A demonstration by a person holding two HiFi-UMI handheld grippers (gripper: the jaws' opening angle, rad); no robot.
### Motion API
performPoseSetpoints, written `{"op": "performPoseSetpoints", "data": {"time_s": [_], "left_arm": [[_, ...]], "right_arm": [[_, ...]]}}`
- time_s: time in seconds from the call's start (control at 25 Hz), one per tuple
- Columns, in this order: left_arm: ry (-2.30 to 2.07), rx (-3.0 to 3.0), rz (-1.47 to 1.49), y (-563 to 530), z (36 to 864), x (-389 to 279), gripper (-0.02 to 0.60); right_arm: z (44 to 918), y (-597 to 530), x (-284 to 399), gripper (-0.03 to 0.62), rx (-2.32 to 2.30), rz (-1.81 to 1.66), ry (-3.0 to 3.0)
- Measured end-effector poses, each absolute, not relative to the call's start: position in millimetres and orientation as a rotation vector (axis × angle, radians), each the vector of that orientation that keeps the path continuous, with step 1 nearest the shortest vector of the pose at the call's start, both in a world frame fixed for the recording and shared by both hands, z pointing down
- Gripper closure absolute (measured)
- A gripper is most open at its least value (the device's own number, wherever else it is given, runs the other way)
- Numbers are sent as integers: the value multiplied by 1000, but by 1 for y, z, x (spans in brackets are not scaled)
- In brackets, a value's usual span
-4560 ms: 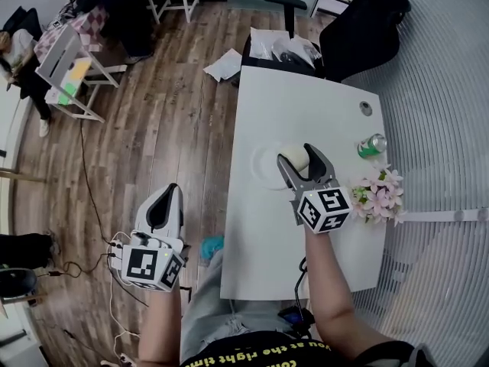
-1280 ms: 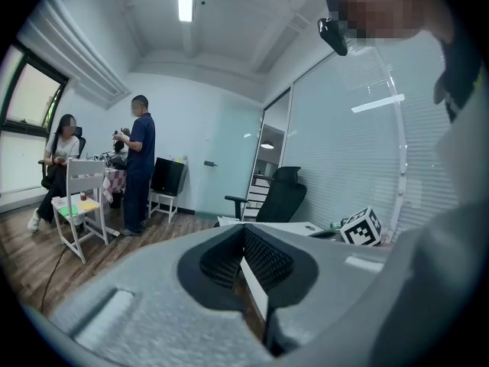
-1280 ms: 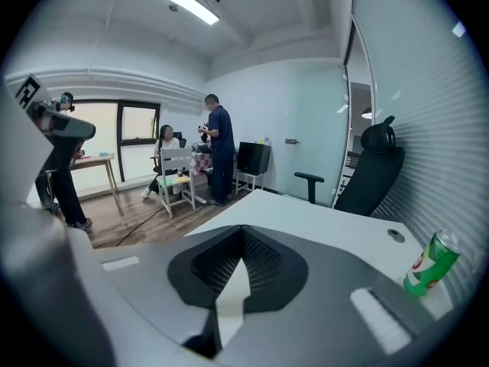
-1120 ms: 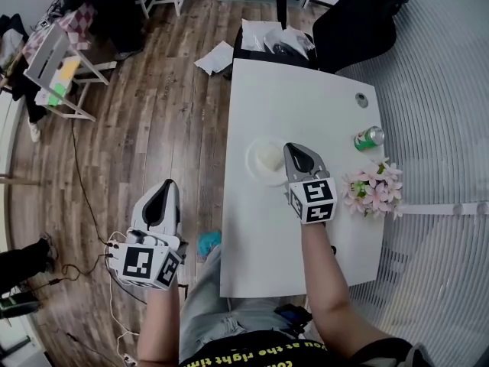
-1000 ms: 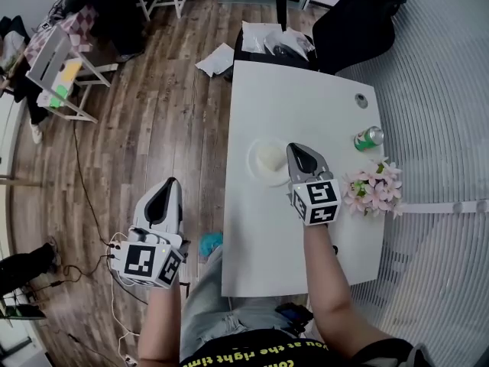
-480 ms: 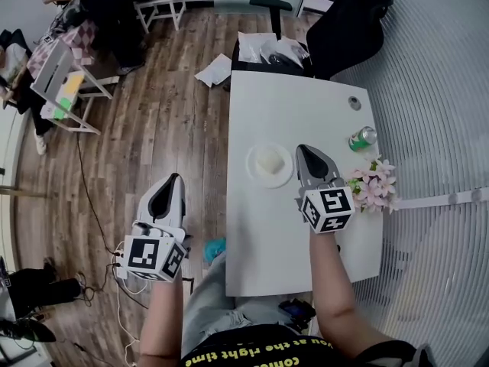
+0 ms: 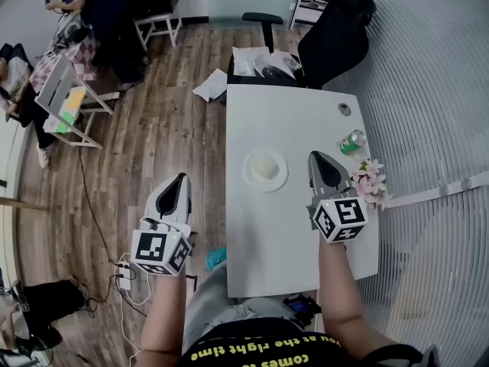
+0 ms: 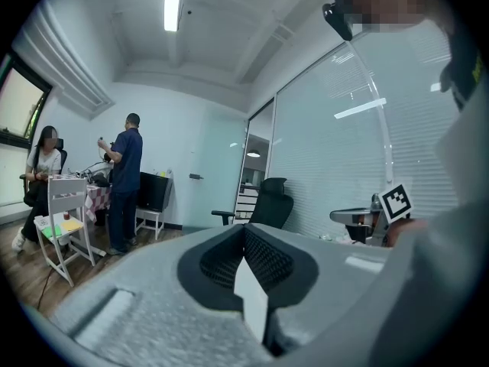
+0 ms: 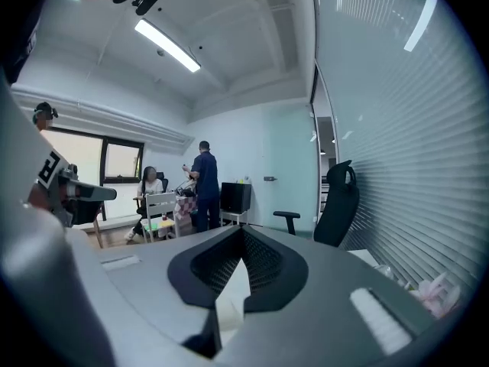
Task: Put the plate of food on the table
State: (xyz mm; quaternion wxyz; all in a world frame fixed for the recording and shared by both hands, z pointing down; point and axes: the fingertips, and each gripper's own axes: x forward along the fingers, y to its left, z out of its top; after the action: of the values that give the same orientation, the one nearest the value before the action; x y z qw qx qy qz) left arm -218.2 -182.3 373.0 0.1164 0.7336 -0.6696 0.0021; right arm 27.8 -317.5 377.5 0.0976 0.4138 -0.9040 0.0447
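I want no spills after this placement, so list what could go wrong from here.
1. The right gripper, shut and empty, hangs between the plate of food and the pink flowers; a sideways swing could knock either, or the green can beyond.
2. The plate sits nearer the table's left edge than its right, so a nudge from that gripper might slide it off.
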Motion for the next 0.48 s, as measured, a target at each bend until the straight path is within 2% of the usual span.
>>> {"op": "performPoseSetpoints", "data": {"time_s": [0.48], "left_arm": [[-1922,2218,-19,-171,354,-200,581]], "right_arm": [[326,-281,59,586,1322,93,-2723]]}}
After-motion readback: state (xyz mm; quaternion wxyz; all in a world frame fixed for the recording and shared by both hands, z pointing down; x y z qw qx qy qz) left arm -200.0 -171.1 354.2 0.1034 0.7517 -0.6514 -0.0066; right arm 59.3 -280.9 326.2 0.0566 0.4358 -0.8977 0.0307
